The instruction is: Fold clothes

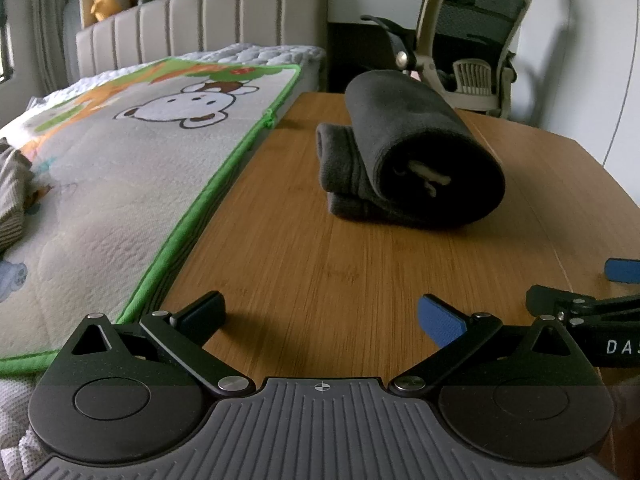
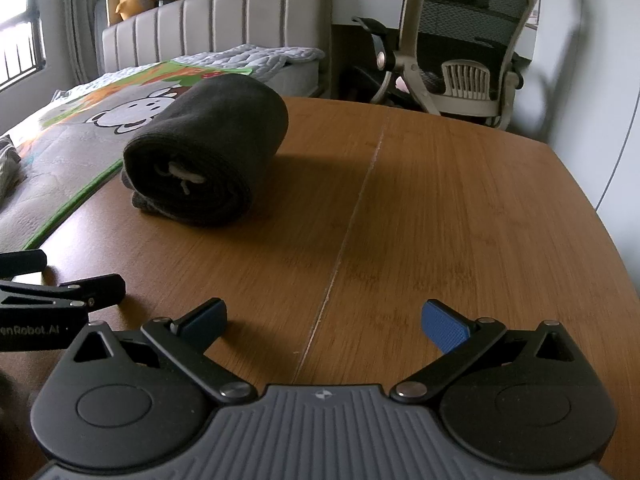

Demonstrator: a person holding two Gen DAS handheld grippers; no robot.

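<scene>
A dark grey garment (image 1: 412, 152) lies rolled up on the wooden table (image 1: 320, 272), a white drawstring showing in its near end. It also shows in the right wrist view (image 2: 208, 152), at the table's left side. My left gripper (image 1: 322, 318) is open and empty, low over the table, well short of the roll. My right gripper (image 2: 324, 320) is open and empty, to the right of the roll and nearer than it. Each gripper's fingers (image 1: 580, 304) show at the edge of the other's view (image 2: 80, 288).
A bed with a cartoon mat edged in green (image 1: 140, 160) adjoins the table's left side. Striped grey clothes (image 1: 12, 196) lie on it. An office chair (image 2: 460, 40) stands beyond the table's far edge. A wall is at the right.
</scene>
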